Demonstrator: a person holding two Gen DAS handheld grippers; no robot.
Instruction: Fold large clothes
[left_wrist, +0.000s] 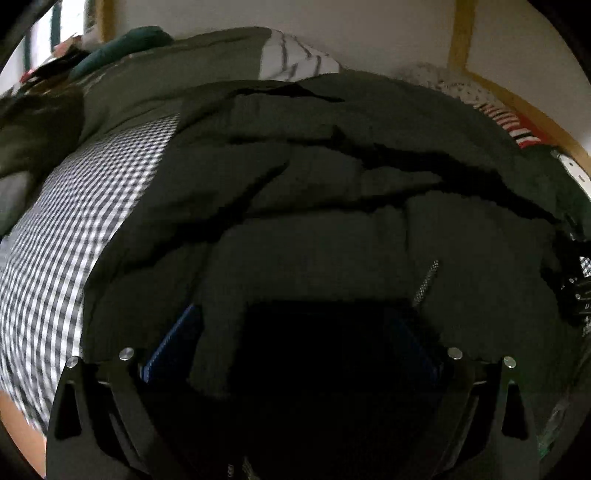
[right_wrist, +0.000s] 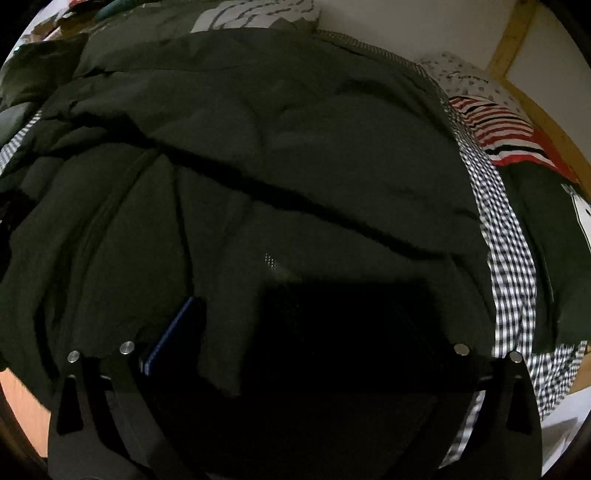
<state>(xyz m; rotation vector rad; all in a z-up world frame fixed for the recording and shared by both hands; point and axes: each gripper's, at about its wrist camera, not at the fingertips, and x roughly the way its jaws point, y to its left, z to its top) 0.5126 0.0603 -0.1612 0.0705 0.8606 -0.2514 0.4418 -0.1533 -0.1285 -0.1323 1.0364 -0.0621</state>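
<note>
A large dark green padded jacket (left_wrist: 332, 177) lies spread on a black-and-white checked cloth (left_wrist: 92, 206). It fills the right wrist view (right_wrist: 258, 147) too. My left gripper (left_wrist: 295, 332) is low over the jacket's near edge, its blue fingers (left_wrist: 173, 343) wide apart with a bulge of jacket fabric between them. My right gripper (right_wrist: 295, 325) is likewise down on the jacket, one blue finger (right_wrist: 170, 332) visible at the left, the other hidden in dark fabric. Whether either pinches the fabric is hidden.
A red, white and black striped garment (right_wrist: 495, 129) and a white dotted one (right_wrist: 461, 77) lie at the far right. A grey-striped white garment (left_wrist: 295, 55) and dark green clothes (left_wrist: 37, 129) lie at the back left. A wooden frame (left_wrist: 458, 33) borders the white wall.
</note>
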